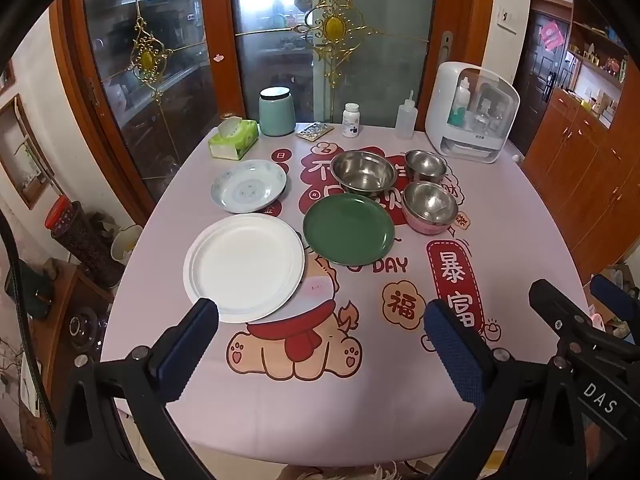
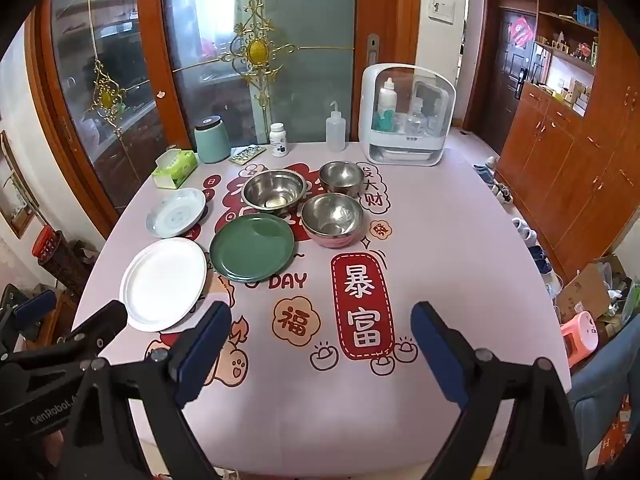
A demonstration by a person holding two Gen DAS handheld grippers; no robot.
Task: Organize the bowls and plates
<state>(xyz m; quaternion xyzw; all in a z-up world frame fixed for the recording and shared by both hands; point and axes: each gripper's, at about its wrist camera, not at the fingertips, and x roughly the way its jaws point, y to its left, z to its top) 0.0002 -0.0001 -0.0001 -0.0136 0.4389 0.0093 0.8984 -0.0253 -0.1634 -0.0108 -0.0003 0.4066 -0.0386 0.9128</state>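
- Left gripper (image 1: 320, 336) and right gripper (image 2: 320, 344): jaws spread wide, empty, above table (image 1: 320, 408).
- White plate (image 1: 244, 267): near rim hidden behind left finger.
- Green plate (image 1: 349, 228) beside it, rim overlapping the big steel bowl (image 1: 363, 171).

left gripper (image 1: 320, 332) jaws wide apart, empty, tilted down over table (image 1: 520, 208), right gripper (image 2: 321, 334) same, just beside it

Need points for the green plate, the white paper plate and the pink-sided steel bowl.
green plate (image 1: 348, 228), left wrist view, centre of its flat base
white paper plate (image 1: 244, 268), left wrist view, middle of its face
pink-sided steel bowl (image 2: 333, 216), right wrist view, inner steel wall
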